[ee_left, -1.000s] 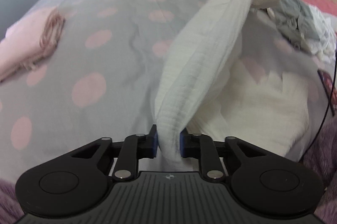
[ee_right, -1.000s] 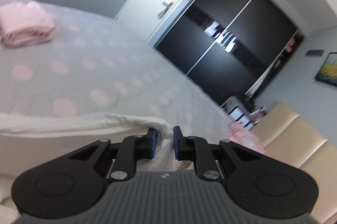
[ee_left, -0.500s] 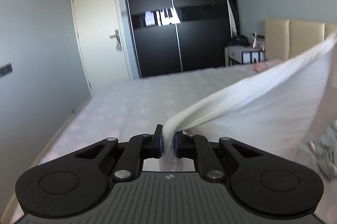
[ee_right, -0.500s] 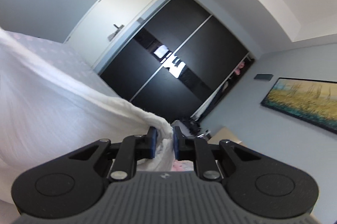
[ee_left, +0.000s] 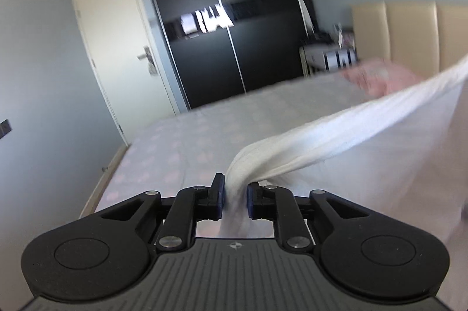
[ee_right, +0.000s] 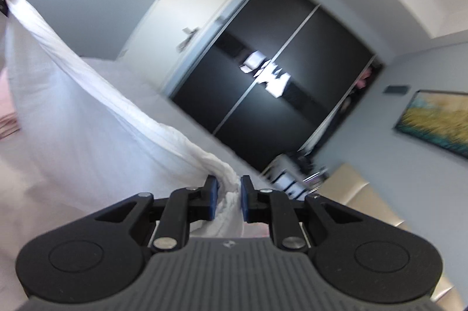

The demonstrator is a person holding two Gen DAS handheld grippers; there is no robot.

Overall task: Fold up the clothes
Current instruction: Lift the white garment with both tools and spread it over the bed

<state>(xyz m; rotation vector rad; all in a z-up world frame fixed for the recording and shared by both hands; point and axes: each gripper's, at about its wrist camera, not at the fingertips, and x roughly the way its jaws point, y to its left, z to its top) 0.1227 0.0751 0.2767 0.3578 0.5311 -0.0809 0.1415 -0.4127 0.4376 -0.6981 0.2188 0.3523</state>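
2 grippers, both busy with the same white cloth (ee_left: 336, 135). my left gripper (ee_left: 235, 198) has a bunched corner between its pads, and its jaws are easing open a little right now, though the cloth sits pinched there. my right gripper (ee_right: 228, 198) is clamped narrow on the other bunched corner. the cloth hangs in the air, stretched between the 2 over the dotted bed (ee_left: 187, 141), top edge taut and the rest draping down. no fold in it that i can see, so i judge this piece is at the spread-out step: laying flat and all folds left to do. pink stuff (ee_left: 377, 77) lies far off on the bed near the headboard (ee_left: 409, 36), too blurred to tell if folded.
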